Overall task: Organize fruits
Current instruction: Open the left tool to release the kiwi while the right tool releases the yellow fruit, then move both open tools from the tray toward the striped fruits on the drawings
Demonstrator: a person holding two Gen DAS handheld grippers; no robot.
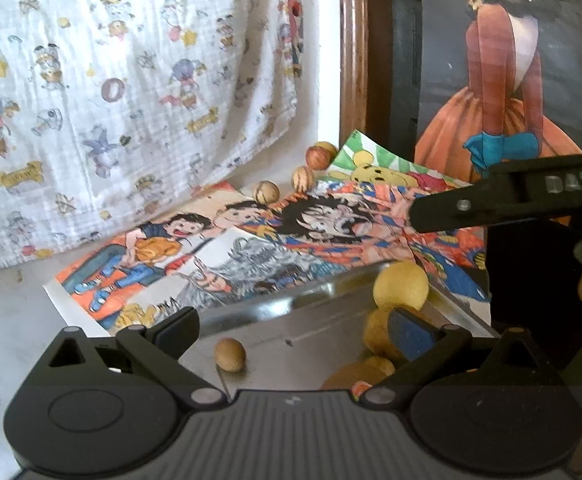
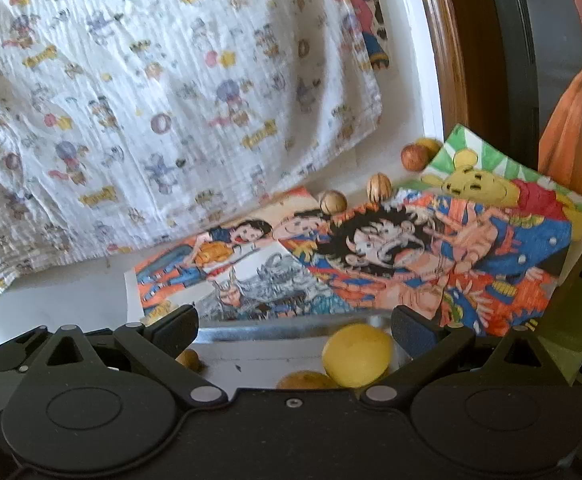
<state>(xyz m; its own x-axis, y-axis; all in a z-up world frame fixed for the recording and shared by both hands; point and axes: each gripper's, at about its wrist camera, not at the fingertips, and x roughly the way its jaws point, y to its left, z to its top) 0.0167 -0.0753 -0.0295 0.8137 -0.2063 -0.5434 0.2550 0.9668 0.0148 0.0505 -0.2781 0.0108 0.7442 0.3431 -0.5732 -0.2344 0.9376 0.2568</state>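
A metal tray [image 1: 315,312] fills the lower centre of the frame, with one small fruit [image 1: 230,355] at its left and round fruits [image 1: 401,285] at its right, drawings [image 1: 219,248] lying behind it, nuts [image 1: 267,192] beyond their far edge, and a cloth [image 1: 111,92] at upper left.
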